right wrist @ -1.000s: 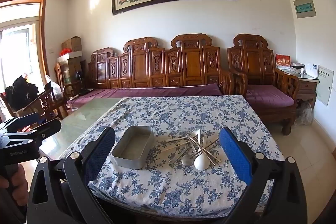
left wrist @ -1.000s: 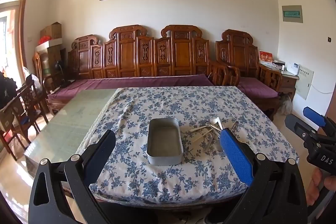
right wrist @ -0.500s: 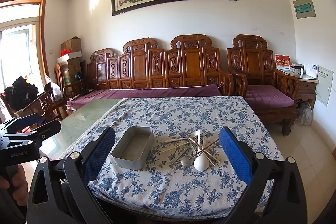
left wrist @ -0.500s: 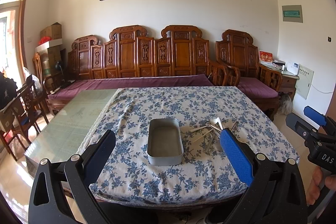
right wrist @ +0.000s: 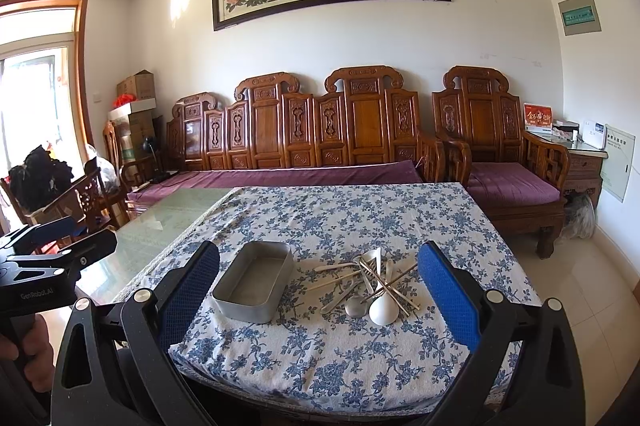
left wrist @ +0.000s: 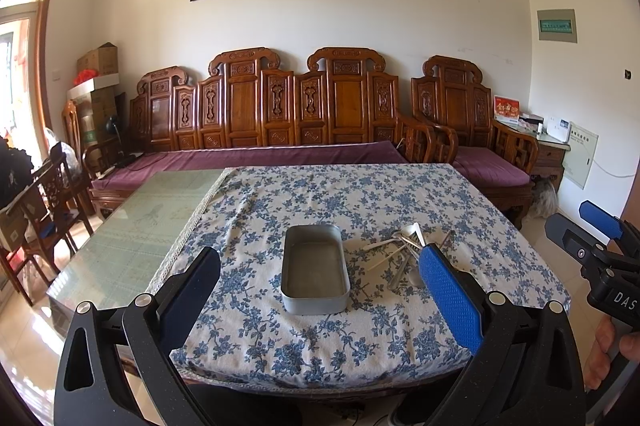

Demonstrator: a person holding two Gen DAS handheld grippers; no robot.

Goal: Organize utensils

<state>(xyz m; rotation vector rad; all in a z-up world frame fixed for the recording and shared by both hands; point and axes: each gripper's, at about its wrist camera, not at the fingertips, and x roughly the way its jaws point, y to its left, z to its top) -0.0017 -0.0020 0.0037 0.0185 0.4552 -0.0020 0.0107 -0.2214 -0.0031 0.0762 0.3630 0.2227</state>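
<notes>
An empty grey metal tin (left wrist: 314,270) (right wrist: 254,285) lies on the blue floral tablecloth (left wrist: 320,198) (right wrist: 360,214). Right of it is a heap of utensils (right wrist: 370,284) (left wrist: 402,246): a white ceramic spoon (right wrist: 383,309), a metal spoon (right wrist: 355,306), chopsticks and other metal pieces crossed over each other. My left gripper (left wrist: 320,286) hangs open before the table's near edge, the tin seen between its fingers. My right gripper (right wrist: 320,282) is open too, held short of the table with tin and heap between its fingers. Each gripper shows at the edge of the other's view.
Bare glass tabletop (left wrist: 148,222) lies left of the cloth. A carved wooden sofa (left wrist: 280,114) with purple cushions stands behind the table, an armchair (left wrist: 480,138) at right, wooden chairs (left wrist: 44,202) at left. A hand (right wrist: 24,350) holds the left gripper's handle.
Barely anything has changed; both grippers hover in nearly the same place, open, and the tin and utensils have not moved.
</notes>
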